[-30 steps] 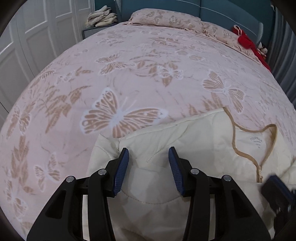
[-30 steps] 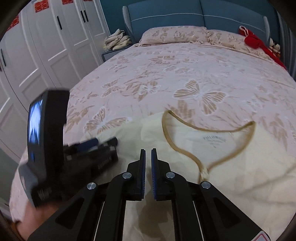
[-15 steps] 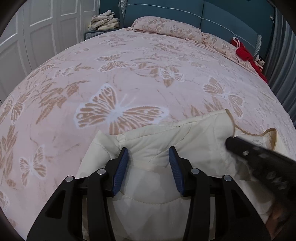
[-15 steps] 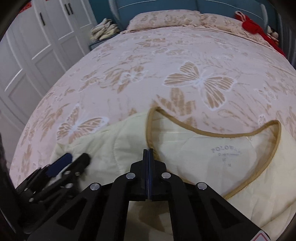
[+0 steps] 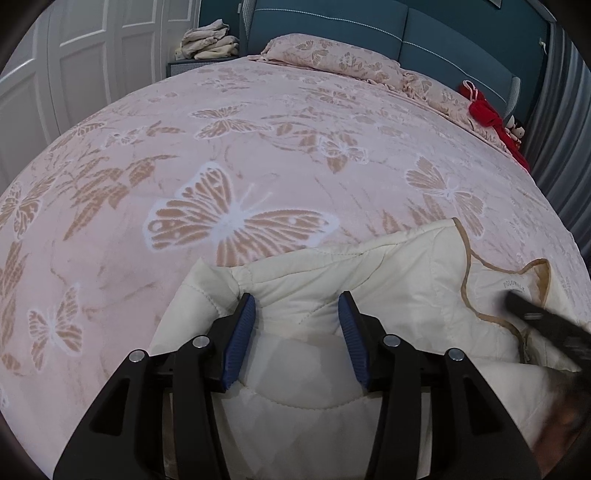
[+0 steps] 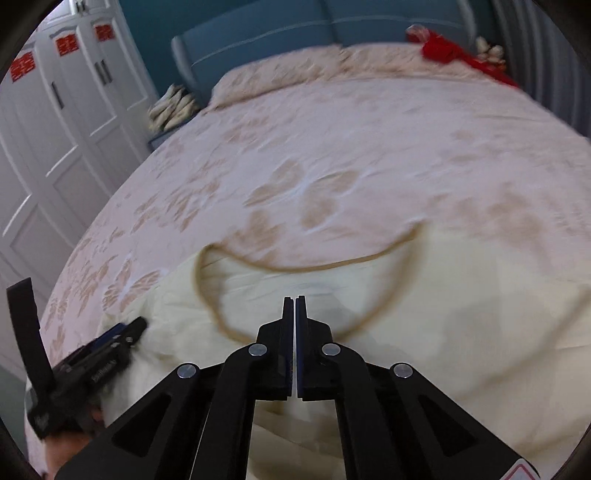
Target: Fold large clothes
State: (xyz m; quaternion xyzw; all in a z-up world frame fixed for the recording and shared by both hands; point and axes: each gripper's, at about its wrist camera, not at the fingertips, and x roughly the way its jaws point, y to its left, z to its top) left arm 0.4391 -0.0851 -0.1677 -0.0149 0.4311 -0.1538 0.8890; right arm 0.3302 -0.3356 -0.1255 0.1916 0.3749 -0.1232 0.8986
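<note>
Left claw (image 5: 297, 314): blue pads apart and opening a little, hovering over the shoulder seam of the cream quilted jacket (image 5: 388, 273), low centre of the left wrist view. Fabric lies between and under the pads; no pinch visible. Right claw (image 6: 294, 306): pads pressed together, nothing seen between them, poised over the jacket just below its tan-trimmed neckline (image 6: 295, 266), centre of the right wrist view. That view is smeared by motion.

Jacket lies at the lower edge of both views, on the near part of the bed (image 5: 258, 147), collar pointing toward the headboard (image 5: 369, 22) at the top of the frame. Front looks zipped; a printed label shows inside the neck.

Step in hand, as I read it: taking hold at the shoulder and collar to start a fold. To do it well, the left claw should bite the seam ridge itself, through all layers, not the slippery panel. The right claw needs to open before it can grab the collar edge. Lift both evenly so the padding does not bunch.

Count: one jacket, two claws, two pillows (image 5: 332, 59) at upper centre, one red item (image 5: 487, 114) at upper right, one pile of folded cloth (image 5: 208, 44) at upper left, one white wardrobe (image 6: 55, 129).
</note>
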